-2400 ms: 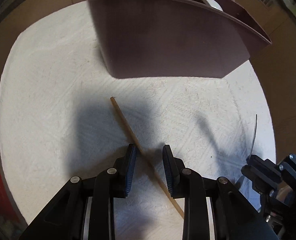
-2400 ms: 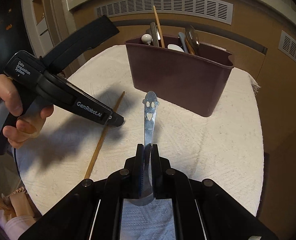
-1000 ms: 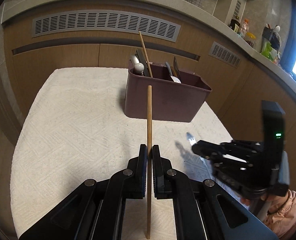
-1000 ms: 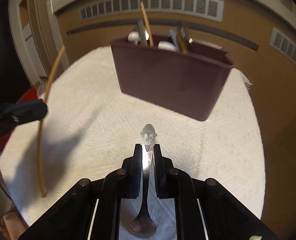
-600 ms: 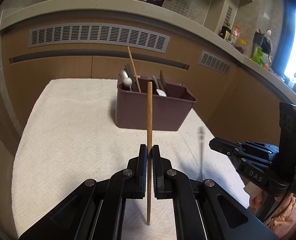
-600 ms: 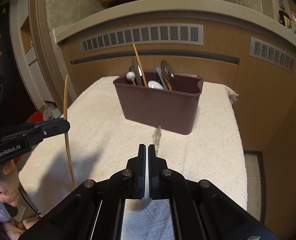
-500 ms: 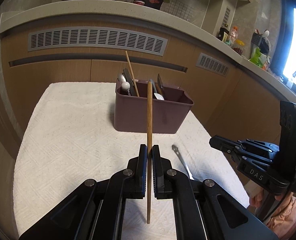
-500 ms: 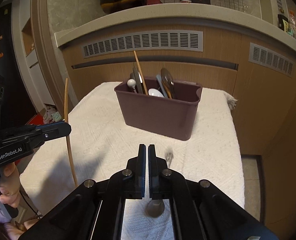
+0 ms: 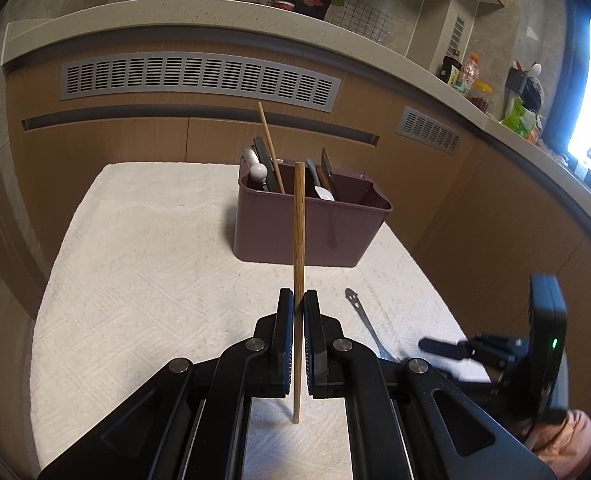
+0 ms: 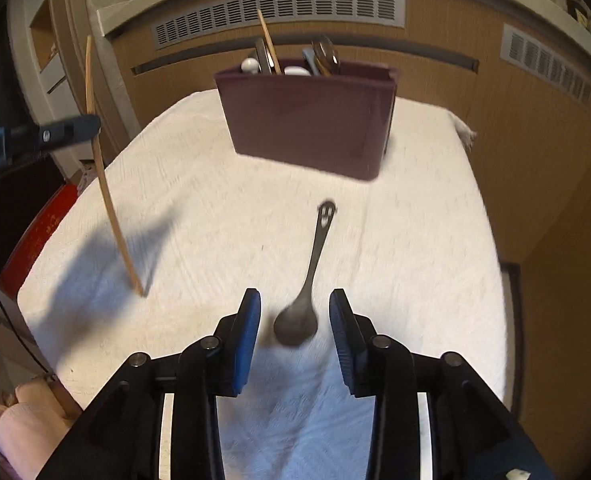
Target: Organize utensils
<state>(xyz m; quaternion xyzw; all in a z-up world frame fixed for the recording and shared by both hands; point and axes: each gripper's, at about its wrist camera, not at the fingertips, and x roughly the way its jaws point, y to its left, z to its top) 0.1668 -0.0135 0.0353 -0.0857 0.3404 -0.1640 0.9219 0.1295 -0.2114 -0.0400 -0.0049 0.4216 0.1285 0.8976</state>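
Note:
My left gripper (image 9: 298, 304) is shut on a wooden chopstick (image 9: 298, 240) and holds it upright above the white cloth; the chopstick also shows in the right wrist view (image 10: 107, 184). My right gripper (image 10: 295, 312) is open and empty. A metal spoon (image 10: 313, 272) with a smiley-face handle end lies on the cloth between and just beyond its fingers; it also shows in the left wrist view (image 9: 365, 324). A maroon utensil bin (image 9: 307, 228) stands at the far end of the cloth, holding a chopstick, spoons and other utensils; it also shows in the right wrist view (image 10: 307, 120).
A white textured cloth (image 9: 147, 272) covers the table. Wooden cabinets with grey vents (image 9: 199, 80) rise behind the table. The table drops off on the right (image 10: 507, 264) and left. The right gripper's body (image 9: 535, 344) is low right of the left wrist view.
The spoon slipped from my right gripper and now lies on the cloth. My right gripper has opened and tilted down over it. My left gripper still holds the chopstick upright.

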